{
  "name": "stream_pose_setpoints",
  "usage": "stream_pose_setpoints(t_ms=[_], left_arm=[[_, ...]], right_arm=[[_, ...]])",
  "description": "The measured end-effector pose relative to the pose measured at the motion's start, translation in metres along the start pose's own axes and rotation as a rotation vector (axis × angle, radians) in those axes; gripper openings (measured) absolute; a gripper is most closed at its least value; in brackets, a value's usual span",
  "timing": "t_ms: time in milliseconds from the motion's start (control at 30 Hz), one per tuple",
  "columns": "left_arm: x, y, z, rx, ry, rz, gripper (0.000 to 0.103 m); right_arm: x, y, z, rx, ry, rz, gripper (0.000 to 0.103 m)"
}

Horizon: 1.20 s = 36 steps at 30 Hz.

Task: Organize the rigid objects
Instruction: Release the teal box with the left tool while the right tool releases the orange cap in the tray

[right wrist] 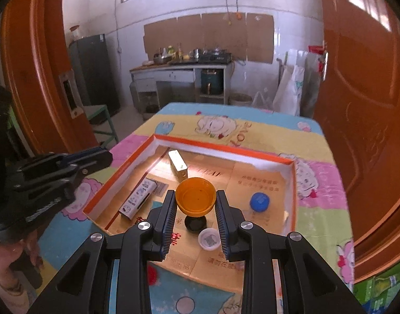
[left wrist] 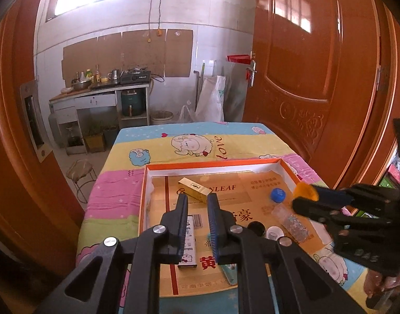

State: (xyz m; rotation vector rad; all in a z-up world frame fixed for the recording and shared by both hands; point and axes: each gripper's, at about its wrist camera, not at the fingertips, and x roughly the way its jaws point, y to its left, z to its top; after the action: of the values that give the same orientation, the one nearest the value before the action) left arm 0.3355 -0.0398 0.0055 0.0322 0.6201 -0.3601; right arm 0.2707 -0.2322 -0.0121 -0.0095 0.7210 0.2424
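Note:
A shallow orange-rimmed tray (left wrist: 213,163) (right wrist: 221,145) lined with cardboard lies on the table. In it are a gold box (left wrist: 194,189) (right wrist: 177,163), a white patterned box (left wrist: 189,235) (right wrist: 137,201), a blue cap (left wrist: 278,194) (right wrist: 259,202), a black cap (left wrist: 256,229) (right wrist: 195,222), a white cap (left wrist: 274,233) (right wrist: 209,238) and a clear glitter bottle (left wrist: 291,219). My right gripper (right wrist: 195,195) (left wrist: 302,196) is shut on an orange cap (right wrist: 195,196) (left wrist: 304,191), held above the tray over the black cap. My left gripper (left wrist: 198,197) (right wrist: 105,157) is shut and holds nothing, above the tray's left side.
The table wears a cartoon sheep cloth (left wrist: 189,144) (right wrist: 218,125). Brown doors (left wrist: 317,65) (right wrist: 362,78) flank the far side. A round stool (left wrist: 81,172) and a green stool (right wrist: 100,120) stand left of the table. A hand (right wrist: 29,248) grips the left tool.

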Motion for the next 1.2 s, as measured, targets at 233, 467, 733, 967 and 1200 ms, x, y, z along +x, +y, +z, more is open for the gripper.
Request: stream_pose_setpoints(t_ms=[233, 467, 733, 967, 1200], left_arm=[[0.009, 0.009, -0.007, -0.013, 0.011, 0.009, 0.016], [0.018, 0.012, -0.014, -0.015, 0.03, 0.009, 0.016], [0.024, 0.023, -0.02, -0.047, 0.047, -0.013, 0.016], [0.027, 0.021, -0.024, -0.023, 0.045, -0.004, 0.023], [0.018, 0.015, -0.026, 0.023, -0.014, -0.002, 0.047]], right_arm=[[0.055, -0.002, 0.003, -0.018, 0.085, -0.04, 0.03], [0.1, -0.017, 0.005, 0.031, 0.159, -0.037, 0.03], [0.123, -0.026, 0.003, 0.053, 0.201, -0.052, 0.03], [0.129, -0.027, 0.001, 0.052, 0.212, -0.066, 0.03], [0.13, -0.024, 0.0, 0.047, 0.207, -0.082, 0.031]])
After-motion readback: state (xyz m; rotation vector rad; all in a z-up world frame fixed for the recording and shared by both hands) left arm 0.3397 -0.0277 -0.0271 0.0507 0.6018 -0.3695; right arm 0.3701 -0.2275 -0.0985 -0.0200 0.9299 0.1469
